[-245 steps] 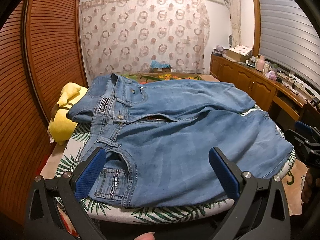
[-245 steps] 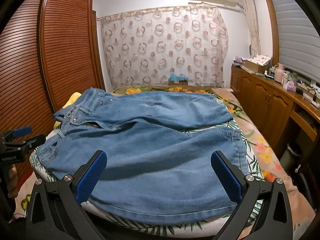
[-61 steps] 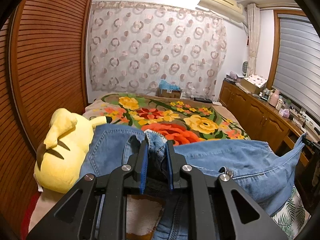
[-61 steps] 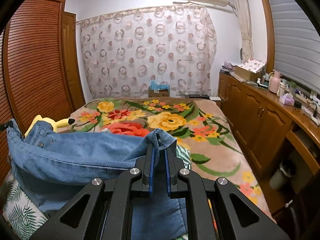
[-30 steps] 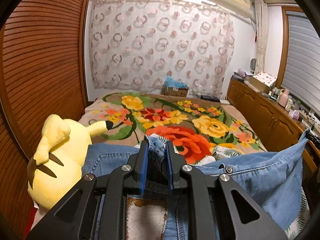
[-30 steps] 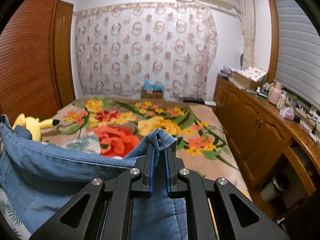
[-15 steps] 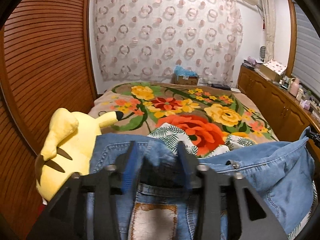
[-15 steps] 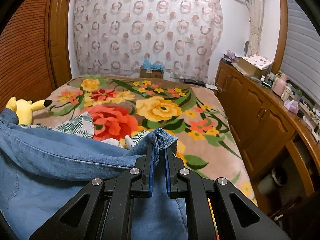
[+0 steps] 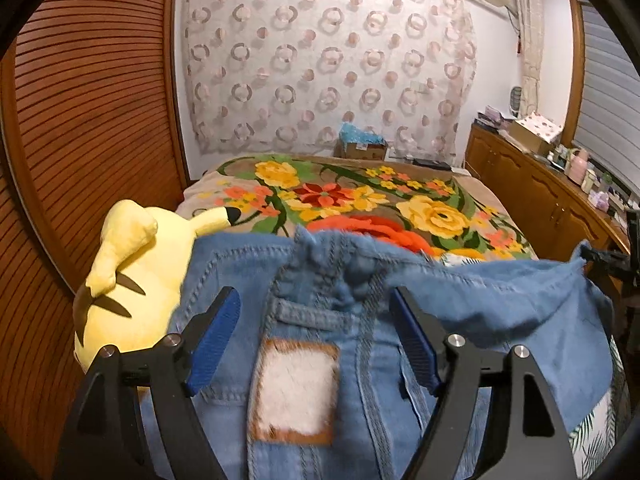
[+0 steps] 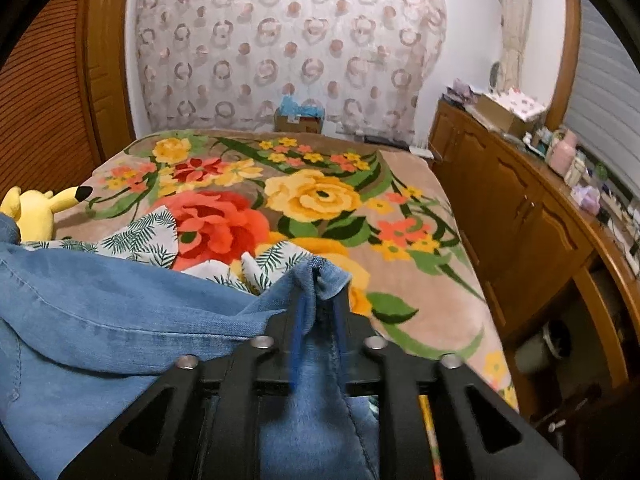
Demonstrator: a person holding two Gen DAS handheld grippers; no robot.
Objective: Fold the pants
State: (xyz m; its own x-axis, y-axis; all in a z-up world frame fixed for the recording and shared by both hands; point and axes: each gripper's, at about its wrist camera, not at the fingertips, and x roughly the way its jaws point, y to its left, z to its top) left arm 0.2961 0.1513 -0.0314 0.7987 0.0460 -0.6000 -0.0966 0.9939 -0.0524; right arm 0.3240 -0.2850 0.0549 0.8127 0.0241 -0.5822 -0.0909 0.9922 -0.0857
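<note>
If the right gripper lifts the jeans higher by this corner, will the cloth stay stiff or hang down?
Probably hang: the jeans already sag in soft folds beside the right gripper. They look fairly heavy, being thick denim. Slipping seems unlikely; the pinched corner is bunched.

The left gripper (image 9: 316, 334) stands wide apart, its blue-padded fingers (image 9: 212, 338) reaching up from the 7 and 5 o'clock corners of its view toward 12, nothing pinched between them. The right gripper (image 10: 318, 320) points toward 12 o'clock too, its jaws drawn nearly together and clamped on a fold of the pants (image 10: 120, 304).
</note>
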